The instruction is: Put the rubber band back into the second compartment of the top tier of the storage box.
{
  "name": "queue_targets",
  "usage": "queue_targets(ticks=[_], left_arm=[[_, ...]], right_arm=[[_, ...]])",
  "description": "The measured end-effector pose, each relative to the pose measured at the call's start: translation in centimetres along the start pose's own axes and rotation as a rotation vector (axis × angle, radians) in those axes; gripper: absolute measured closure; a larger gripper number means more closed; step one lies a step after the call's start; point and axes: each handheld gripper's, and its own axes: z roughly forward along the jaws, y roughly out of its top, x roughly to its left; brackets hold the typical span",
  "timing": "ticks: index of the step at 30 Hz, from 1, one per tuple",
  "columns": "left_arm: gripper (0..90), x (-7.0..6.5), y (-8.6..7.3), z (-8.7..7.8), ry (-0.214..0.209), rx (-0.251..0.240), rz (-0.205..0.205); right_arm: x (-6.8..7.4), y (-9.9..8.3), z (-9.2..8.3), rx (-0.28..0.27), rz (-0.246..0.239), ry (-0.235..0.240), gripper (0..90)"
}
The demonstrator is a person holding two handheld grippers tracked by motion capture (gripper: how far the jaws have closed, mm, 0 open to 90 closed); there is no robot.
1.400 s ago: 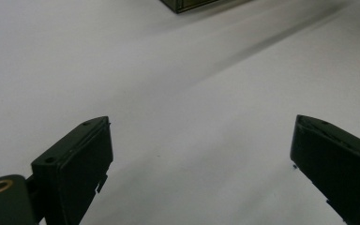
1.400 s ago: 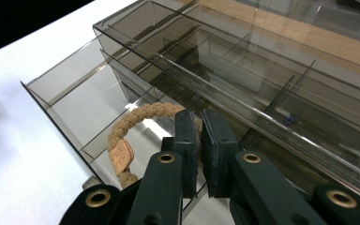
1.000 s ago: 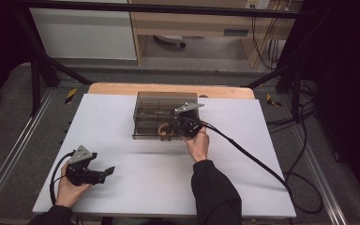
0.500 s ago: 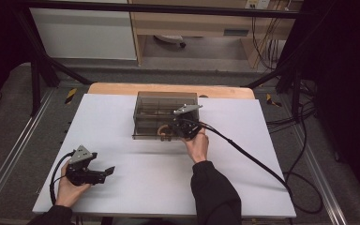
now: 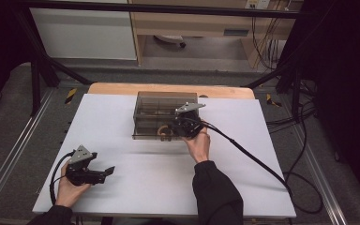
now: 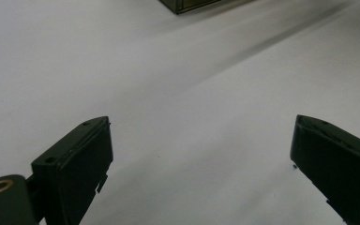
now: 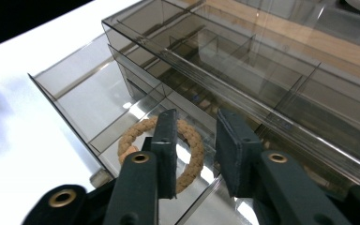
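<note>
A smoky see-through drawer box (image 5: 164, 105) stands at the middle back of the white table (image 5: 168, 187). Its lower drawer (image 7: 70, 84) is pulled out, and a tan braided ring (image 7: 133, 136) lies flat in the drawer's near compartment; the ring (image 5: 163, 134) also shows from above. My right gripper (image 7: 194, 119) hangs over that compartment. Its jaws have just been opening and stand a little apart, with the ring's right arc under the gap and no pad pressing on it. At the front left, my left gripper (image 6: 201, 136) rests wide open over bare table.
The box has several divided compartments (image 7: 272, 75) behind the open drawer. A black cable (image 5: 258, 161) trails from the right gripper across the table's right side. A wooden edge (image 5: 122, 88) runs along the back of the table.
</note>
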Motion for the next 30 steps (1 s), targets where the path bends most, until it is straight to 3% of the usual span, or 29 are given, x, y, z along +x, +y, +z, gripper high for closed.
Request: queue_targets(ticks=[19, 30], left_arm=[[5.2, 0.0, 0.0, 0.0, 0.001, 0.001, 0.000], [5.2, 0.0, 0.0, 0.0, 0.001, 0.002, -0.001]], right_arm=[[0.2, 0.8, -3.2, -0.029, 0.000, 0.028, 28.8], [-0.6, -0.1, -5.0, -0.041, 0.012, 0.026, 9.9]])
